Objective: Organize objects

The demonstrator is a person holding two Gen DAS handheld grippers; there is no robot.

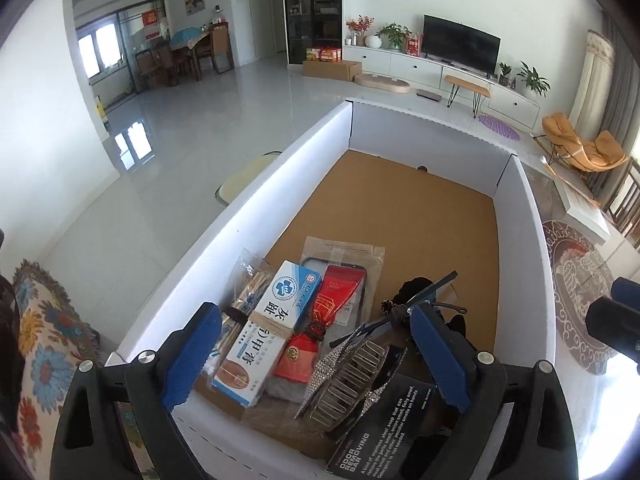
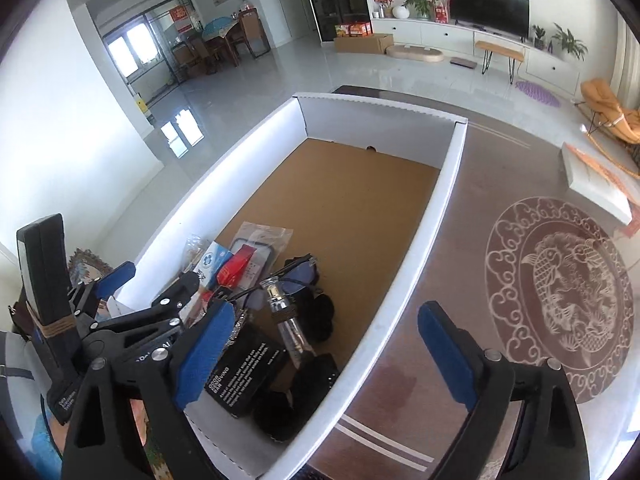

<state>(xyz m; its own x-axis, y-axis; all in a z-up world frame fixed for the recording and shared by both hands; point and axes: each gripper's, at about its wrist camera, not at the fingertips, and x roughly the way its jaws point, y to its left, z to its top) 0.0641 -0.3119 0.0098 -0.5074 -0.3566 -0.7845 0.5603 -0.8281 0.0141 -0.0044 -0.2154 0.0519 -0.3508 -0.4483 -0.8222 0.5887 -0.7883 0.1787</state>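
The left hand-held gripper was held released above the hair clip in the box; the right hand-held gripper, released, straddled the wall.

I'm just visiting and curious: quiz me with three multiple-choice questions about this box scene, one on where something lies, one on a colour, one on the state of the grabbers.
1. Where do the objects in the white box lie?
A. Bunched at the near end
B. Spread over the whole floor
C. Piled at the far end

2. What colour are the pads on the gripper fingers?
A. Red
B. Blue
C. Yellow

3. How does the left gripper stand?
A. Shut on the black soap box
B. Shut on nothing
C. Open, holding nothing

Answers:
1. A, the far stretch of the brown box floor is bare.
2. B, both wrist views show blue pads.
3. C, its jaws stand wide apart above the black soap box and the sparkly hair clip, pressing on neither.
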